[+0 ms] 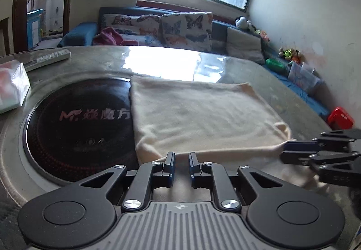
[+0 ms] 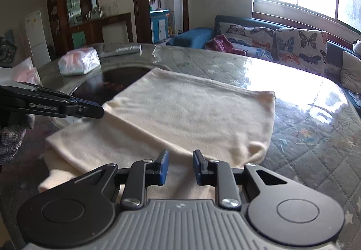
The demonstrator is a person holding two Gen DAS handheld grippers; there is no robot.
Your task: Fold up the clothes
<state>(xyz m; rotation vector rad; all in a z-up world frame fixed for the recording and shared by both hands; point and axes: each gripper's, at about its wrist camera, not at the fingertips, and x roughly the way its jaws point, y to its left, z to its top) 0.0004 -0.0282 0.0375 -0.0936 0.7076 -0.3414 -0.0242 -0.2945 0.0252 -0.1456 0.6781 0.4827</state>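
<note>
A glass-topped table [image 1: 237, 62] stands before a sofa [image 2: 300, 47] and window. On it lies a folded cream cloth [image 1: 198, 114], its left edge over a black round hob [image 1: 76, 128]. Bare tabletop runs beyond the cloth's far and right edges. The left gripper [image 1: 181, 166] is open at the near edge, gripping nothing. The right gripper [image 2: 178, 167] is open over the cloth's near right corner. A tissue pack [image 2: 79, 61] and remote [image 1: 48, 58] lie far left.
</note>
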